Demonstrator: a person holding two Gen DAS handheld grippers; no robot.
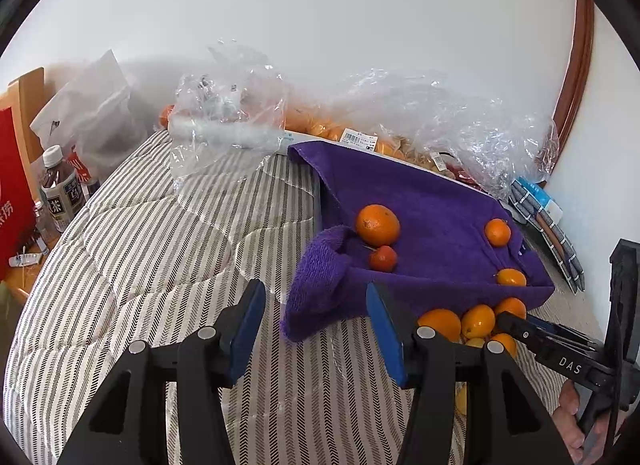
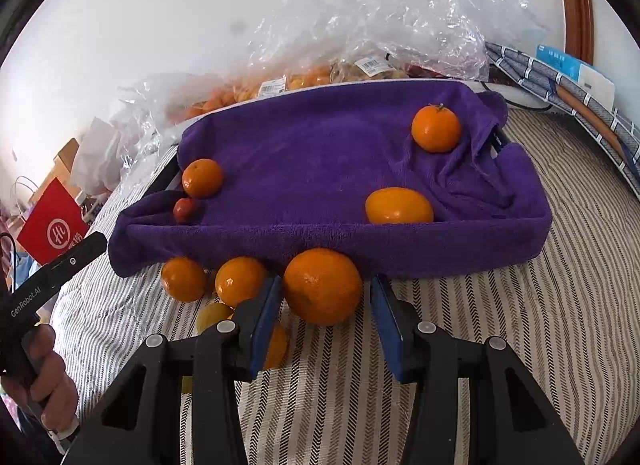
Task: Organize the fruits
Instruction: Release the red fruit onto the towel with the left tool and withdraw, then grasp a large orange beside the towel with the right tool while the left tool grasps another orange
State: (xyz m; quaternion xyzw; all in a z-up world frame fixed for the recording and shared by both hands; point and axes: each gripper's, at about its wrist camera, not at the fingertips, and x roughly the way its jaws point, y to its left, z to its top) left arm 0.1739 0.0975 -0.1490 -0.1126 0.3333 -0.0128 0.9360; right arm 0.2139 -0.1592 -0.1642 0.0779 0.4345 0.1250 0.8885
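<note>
Right tongs (image 2: 322, 297) wide, big orange (image 2: 322, 285) between pads, not yet gripped. Tray (image 2: 280, 241) just beyond, holding five fruits; loose fruit left of tongs. Left tongs (image 1: 316, 325) wide, empty. Step: pick-up. Next: close, lift into tray.

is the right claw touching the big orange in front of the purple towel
Cannot tell. In the right wrist view the right claw is open around the big orange; a gap shows at one pad, but the other pad meets the fruit's outline.
</note>
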